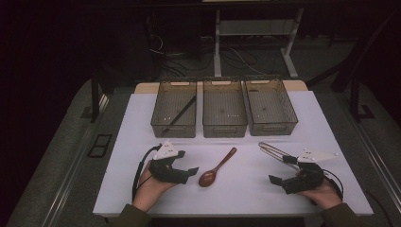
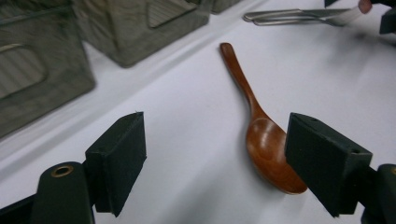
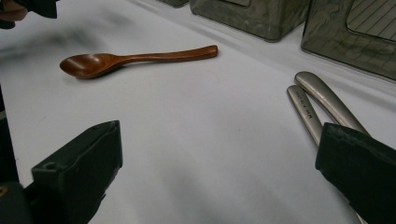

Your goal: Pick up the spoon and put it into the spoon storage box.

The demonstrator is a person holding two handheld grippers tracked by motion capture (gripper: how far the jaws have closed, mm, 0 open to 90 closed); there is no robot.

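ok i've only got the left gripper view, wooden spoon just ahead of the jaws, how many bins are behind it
Observer: The high view shows three bins side by side in one row.
Operator: anything in them
Observer: The left bin holds a thin dark stick lying slantwise.
Operator: what's the right gripper doing
Observer: The right gripper is open with nothing between its pads, and the metal tongs lie just beside one jaw.
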